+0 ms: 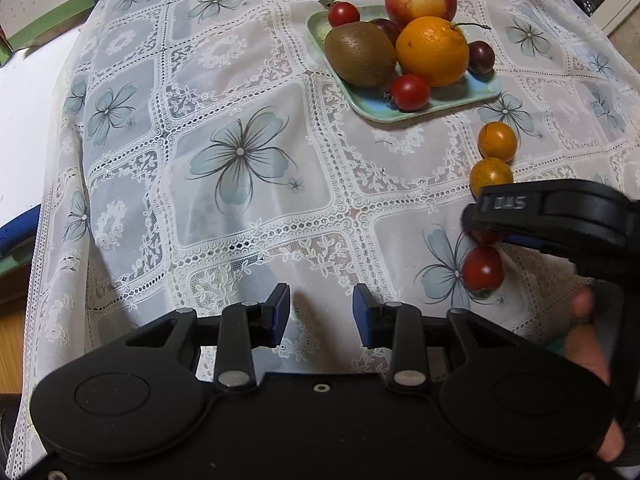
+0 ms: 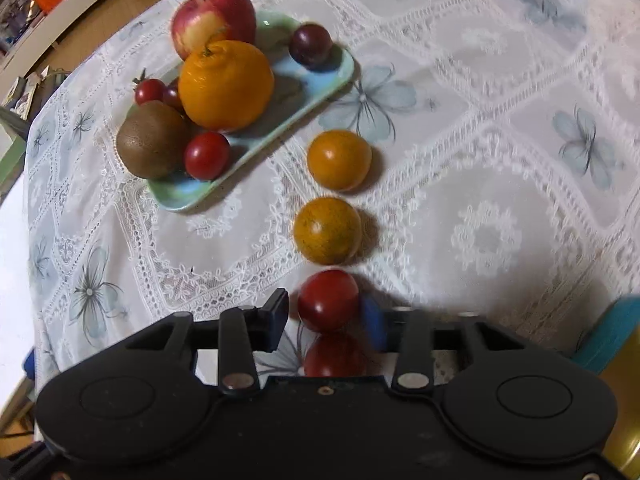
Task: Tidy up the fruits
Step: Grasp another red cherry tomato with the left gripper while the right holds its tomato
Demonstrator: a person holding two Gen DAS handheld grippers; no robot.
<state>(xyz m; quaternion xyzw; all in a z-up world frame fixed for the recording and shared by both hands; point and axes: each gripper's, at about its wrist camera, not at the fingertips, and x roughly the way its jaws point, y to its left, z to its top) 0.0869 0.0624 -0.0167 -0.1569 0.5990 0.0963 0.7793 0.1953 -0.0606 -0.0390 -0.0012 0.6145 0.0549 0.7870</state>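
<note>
Right wrist view: right gripper [image 2: 326,314] pointing down at the lace tablecloth [image 2: 500,128], lower centre of frame.
Right gripper state: jaws narrow around a red cherry tomato [image 2: 328,300]; the blue pad on the right side touches it, the left pad sits just beside it. Blurred, so I cannot tell if both press.
Row of loose fruit: above that tomato, a speckled orange tomato [image 2: 327,230], then a clean orange tomato [image 2: 339,159]; a second red tomato [image 2: 334,354] shows below, between the gripper links.
Tray: pale green tray [image 2: 188,196] at upper left, holding apple [image 2: 214,20], orange [image 2: 226,84], kiwi [image 2: 152,140], a dark plum [image 2: 310,44] and small red tomatoes.
Left wrist view only: left gripper [image 1: 322,312] at lower centre, jaws partly apart with nothing between them, over bare cloth; a hand [image 1: 588,340] at right edge.
Right wrist view only: the tomato between the pads; in the left view the gripper body hides it.
</note>
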